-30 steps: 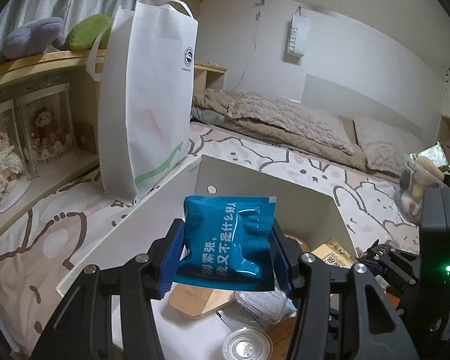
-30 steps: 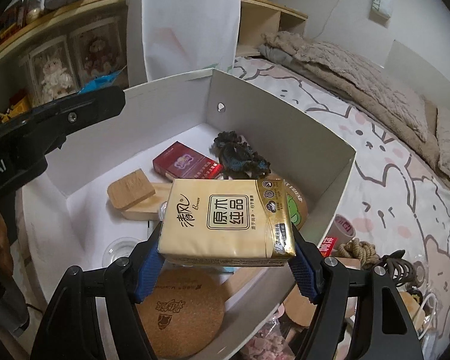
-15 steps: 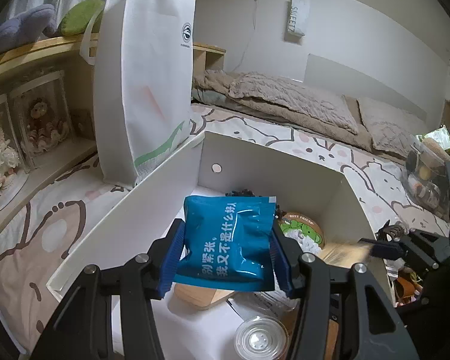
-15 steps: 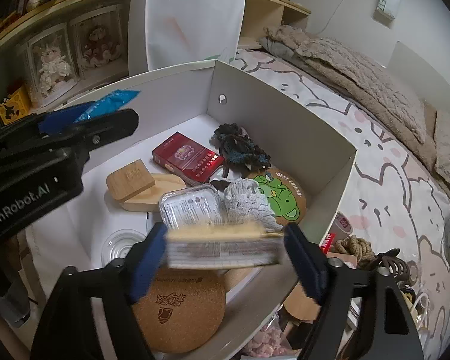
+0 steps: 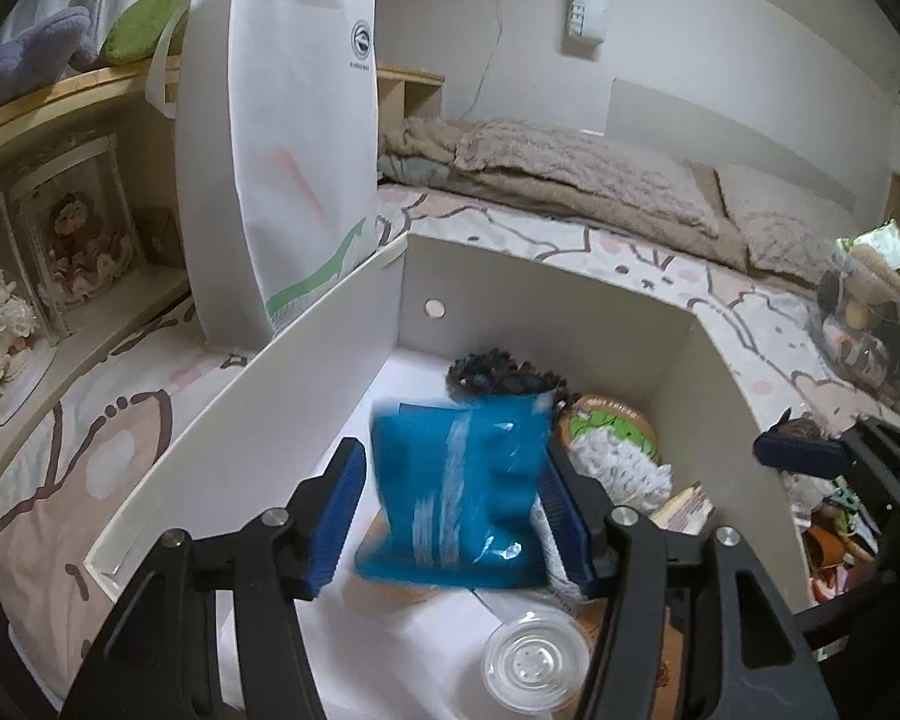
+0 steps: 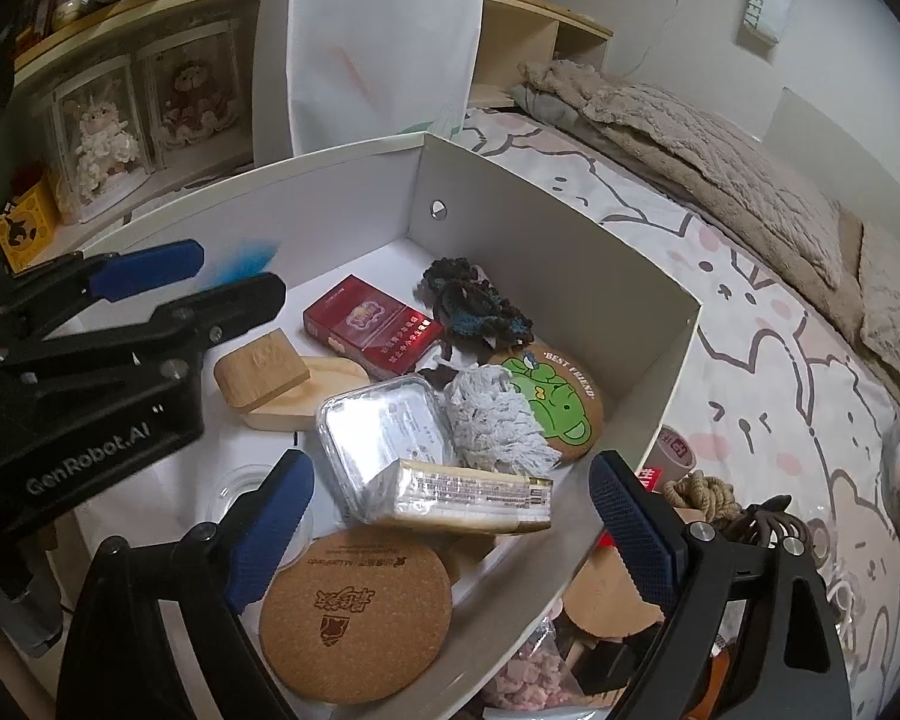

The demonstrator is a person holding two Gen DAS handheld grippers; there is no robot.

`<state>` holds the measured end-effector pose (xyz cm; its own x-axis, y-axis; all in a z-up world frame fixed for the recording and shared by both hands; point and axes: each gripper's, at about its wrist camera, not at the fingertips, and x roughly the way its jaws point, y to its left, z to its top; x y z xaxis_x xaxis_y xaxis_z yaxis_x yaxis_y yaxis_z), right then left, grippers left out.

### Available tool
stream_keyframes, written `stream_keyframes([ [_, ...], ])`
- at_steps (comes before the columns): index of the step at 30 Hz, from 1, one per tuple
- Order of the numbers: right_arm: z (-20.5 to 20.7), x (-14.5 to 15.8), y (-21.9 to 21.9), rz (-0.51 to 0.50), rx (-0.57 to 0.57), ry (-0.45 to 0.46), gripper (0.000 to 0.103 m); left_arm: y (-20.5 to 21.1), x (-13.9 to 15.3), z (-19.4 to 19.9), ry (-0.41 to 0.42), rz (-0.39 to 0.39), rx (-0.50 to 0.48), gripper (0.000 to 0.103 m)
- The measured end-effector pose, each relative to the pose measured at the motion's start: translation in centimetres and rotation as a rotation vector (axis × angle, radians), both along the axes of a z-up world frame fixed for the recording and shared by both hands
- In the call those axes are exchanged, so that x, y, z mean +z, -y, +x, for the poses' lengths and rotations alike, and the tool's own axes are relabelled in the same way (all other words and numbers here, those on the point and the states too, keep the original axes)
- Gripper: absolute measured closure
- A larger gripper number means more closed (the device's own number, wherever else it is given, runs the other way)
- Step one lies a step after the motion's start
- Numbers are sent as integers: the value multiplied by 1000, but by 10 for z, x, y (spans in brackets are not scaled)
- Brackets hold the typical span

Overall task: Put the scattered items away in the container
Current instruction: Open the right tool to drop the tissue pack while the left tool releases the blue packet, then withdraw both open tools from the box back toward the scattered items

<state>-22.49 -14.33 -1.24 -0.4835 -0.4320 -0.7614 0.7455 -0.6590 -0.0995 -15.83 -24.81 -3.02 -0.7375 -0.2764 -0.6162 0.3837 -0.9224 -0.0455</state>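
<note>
Release step on both sides, over the white box [image 6: 660, 354]. Right gripper [image 6: 450, 519] jaws have just been opening, now wide and clear of the tissue pack [image 6: 468, 495], which lies in the box on the clear plastic case [image 6: 384, 426], just above the cork coaster [image 6: 354, 609]. Left gripper [image 5: 453, 519] jaws have just been opening too; blue sachet [image 5: 459, 480] sits blurred between them, left pad clear of it, right pad contact unclear, so it looks dropped or dropping. Judged next: pull both back and up over the near rim, then go for the loose bits right of the box, rope coil [image 6: 705, 492] and tape roll [image 6: 678, 450]. Box floor is crowded on the right, bare white room on the left by the wall. Grippers are close together, lift one at a time
</note>
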Motion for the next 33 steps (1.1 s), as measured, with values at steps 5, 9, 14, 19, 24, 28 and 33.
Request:
stream_keyframes([
  [5,2,-1,2,2,5,2,10,-1,-2,0,7,0,3,27],
  [9,2,-1,1,-1,4,4,10,1,-1,2,4,4,8,27],
  [14,2,-2,1,0,3,4,10,3,-1,2,10,-2,17,27],
  [19,1,-2,1,-10,-1,9,10,4,-1,2,11,-1,14,27],
  [24,2,1,1,-19,6,-14,10,3,-1,4,8,1,13,27],
  [28,3,5,-1,-34,4,-28,10,1,0,4,6,5,8,27],
  [33,1,7,-6,-55,-13,-38,8,-1,2,4,8,-14,12,16],
])
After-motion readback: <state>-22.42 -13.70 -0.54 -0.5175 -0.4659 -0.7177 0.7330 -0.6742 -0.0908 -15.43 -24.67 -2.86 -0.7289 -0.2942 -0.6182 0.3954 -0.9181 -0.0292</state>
